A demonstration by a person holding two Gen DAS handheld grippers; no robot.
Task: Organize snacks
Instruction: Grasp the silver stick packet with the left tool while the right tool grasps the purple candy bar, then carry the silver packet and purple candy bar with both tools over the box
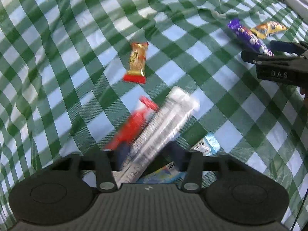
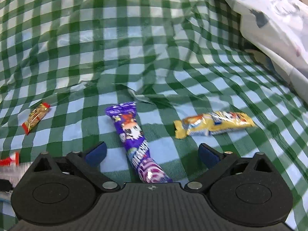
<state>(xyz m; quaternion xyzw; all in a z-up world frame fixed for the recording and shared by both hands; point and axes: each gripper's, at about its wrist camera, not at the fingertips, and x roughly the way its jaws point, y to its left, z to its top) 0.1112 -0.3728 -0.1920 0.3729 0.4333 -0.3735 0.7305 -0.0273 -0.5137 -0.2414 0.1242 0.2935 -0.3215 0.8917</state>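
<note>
My left gripper [image 1: 148, 152] points steeply down with a long silver-white packet [image 1: 169, 119] between its fingers; both pads seem to touch it and it is blurred. A red packet [image 1: 130, 127] lies partly under it, and a light blue packet [image 1: 206, 146] sits beneath the gripper. My right gripper [image 2: 152, 154] stands open astride a purple snack packet [image 2: 132, 134], its blue pads well clear of the wrapper. The same right gripper [image 1: 263, 51] shows in the left wrist view at the purple packet [image 1: 248, 36].
A gold and red snack bar [image 1: 137, 59] lies alone mid-cloth. A yellow packet [image 2: 213, 124] rests to the right of the purple one. Everything sits on a rumpled green checked cloth [image 1: 57, 57]. A white plastic bag [image 2: 273, 19] fills the far right.
</note>
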